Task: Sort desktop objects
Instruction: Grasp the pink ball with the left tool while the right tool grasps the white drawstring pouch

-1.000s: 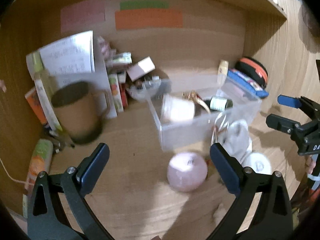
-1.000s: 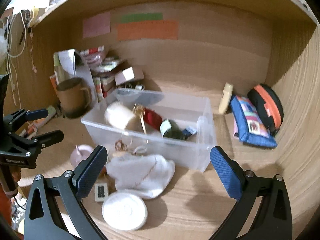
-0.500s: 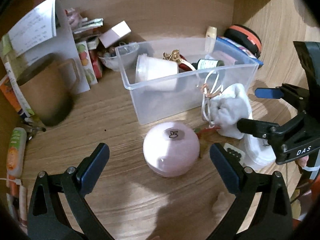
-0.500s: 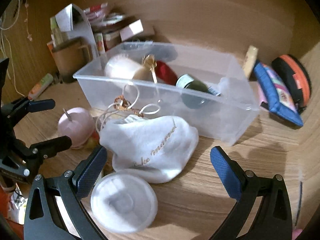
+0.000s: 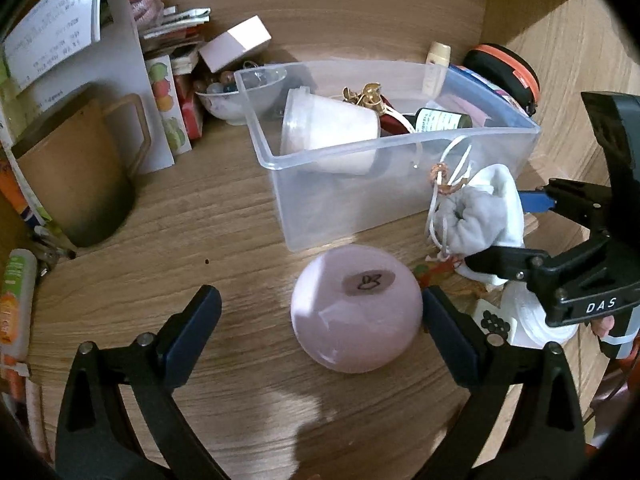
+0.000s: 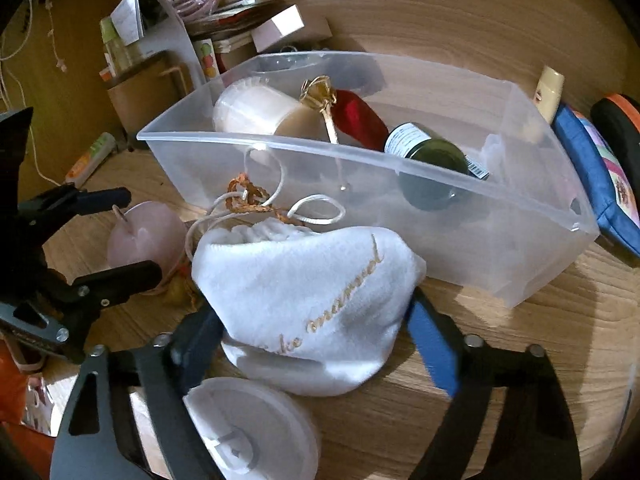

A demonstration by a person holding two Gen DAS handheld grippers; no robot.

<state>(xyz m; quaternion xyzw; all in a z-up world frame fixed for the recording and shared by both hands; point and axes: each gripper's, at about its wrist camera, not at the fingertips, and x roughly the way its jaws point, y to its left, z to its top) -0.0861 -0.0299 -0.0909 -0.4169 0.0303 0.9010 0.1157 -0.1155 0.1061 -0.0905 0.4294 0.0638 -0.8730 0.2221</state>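
Note:
A clear plastic bin (image 5: 280, 160) on the wooden desk holds a white cup (image 5: 328, 128), a dark green bottle (image 5: 440, 120), a red item and a gold ornament. A pink round candle (image 5: 356, 316) lies in front of the bin, between the open jaws of my left gripper (image 5: 320, 320), against the right finger. A white drawstring pouch (image 6: 304, 292) lies before the bin (image 6: 520, 240), between the open jaws of my right gripper (image 6: 316, 332). The right gripper also shows in the left wrist view (image 5: 516, 228), around the pouch (image 5: 480, 212).
A brown mug (image 5: 76, 184), papers, boxes and a small bowl (image 5: 240, 96) crowd the back left. A blue pouch (image 6: 596, 184) and a black-orange case (image 5: 504, 68) lie at the right wall. A white round lid (image 6: 248, 428) and a small tile (image 5: 494, 322) lie near the pouch.
Both grippers moved forward and down. The left now straddles the pink candle; the right now straddles the white pouch. Both stay open.

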